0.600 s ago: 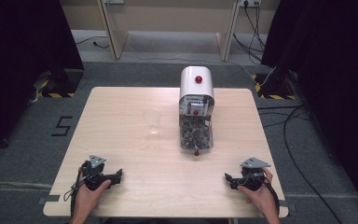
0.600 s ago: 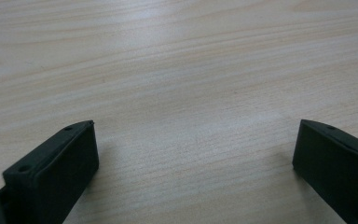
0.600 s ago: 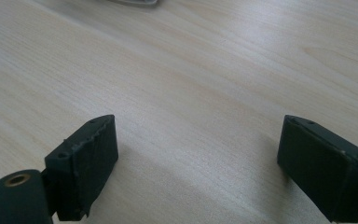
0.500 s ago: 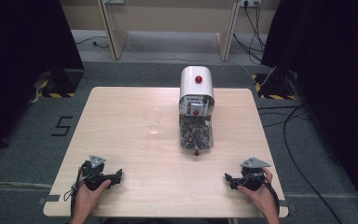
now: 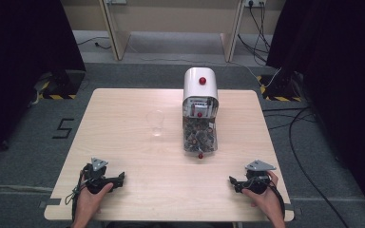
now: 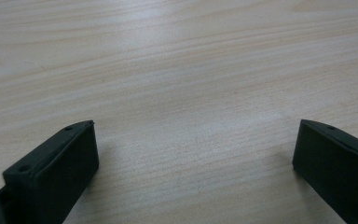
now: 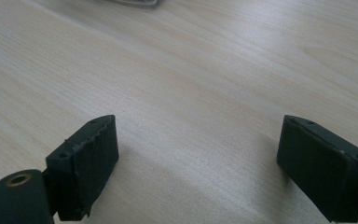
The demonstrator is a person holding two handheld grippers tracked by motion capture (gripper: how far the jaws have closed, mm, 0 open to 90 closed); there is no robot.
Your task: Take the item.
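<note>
- A clear plastic cup [image 5: 156, 123] is standing upright just left of the frame's centre in the high view, its long axis running vertically and its open mouth facing up.
- A dispenser [image 5: 199, 111] is sitting just right of the cup, apart from it; its long axis is running from the white domed top at the far end towards the bottom of the frame, where its clear bin of dark pieces is ending in a small red knob.
- Both things are resting on the pale wooden table [image 5: 123, 102], in its far half, well apart from the two grippers.
- The left gripper [image 5: 119, 179] is lying low at the lower left of the high view, held by the person's left hand [image 5: 92, 194], with the forearm coming up from the bottom edge and the jaws pointing towards the right of the frame.
- In the left gripper view its two black jaws are standing wide apart over bare wood grain, with nothing between them.
- The right gripper [image 5: 233, 182] is lying at the lower right, gripped by the right hand [image 5: 261, 194], its jaws pointing towards the left of the frame, facing the other gripper.
- In the right gripper view its jaws are likewise spread wide, holding nothing, hovering close above the tabletop.
</note>
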